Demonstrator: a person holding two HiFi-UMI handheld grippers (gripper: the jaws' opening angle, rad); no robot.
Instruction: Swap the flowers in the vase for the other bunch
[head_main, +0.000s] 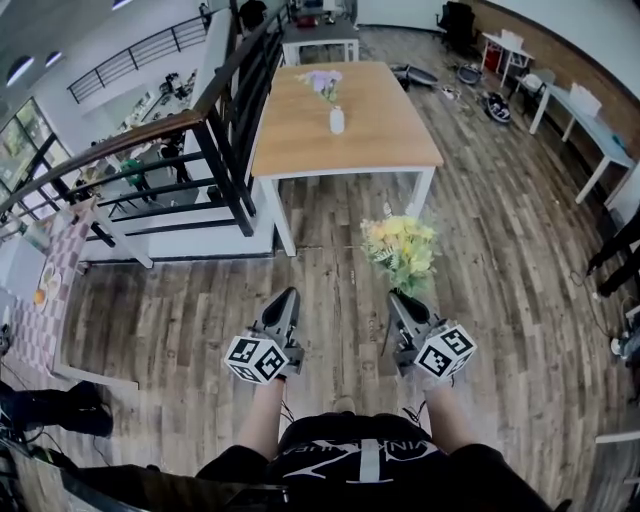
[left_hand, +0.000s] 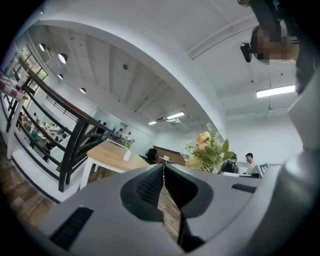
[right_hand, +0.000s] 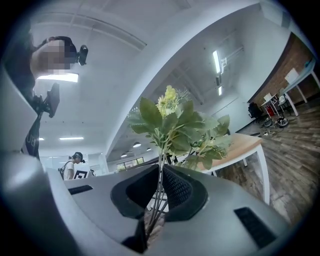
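Vase (head_main: 337, 121) sits well ahead, seemingly midway between your clenched, empty left gripper (head_main: 288, 296) and right gripper (head_main: 400, 300) clamping the yellow bunch (head_main: 400, 250).

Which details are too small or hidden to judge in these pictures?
- Head view: the vase is too small to show any water inside.
- Right gripper view: stem ends of the yellow bunch are hidden inside the right gripper.
- Left gripper view: the purple flowers are too distant.
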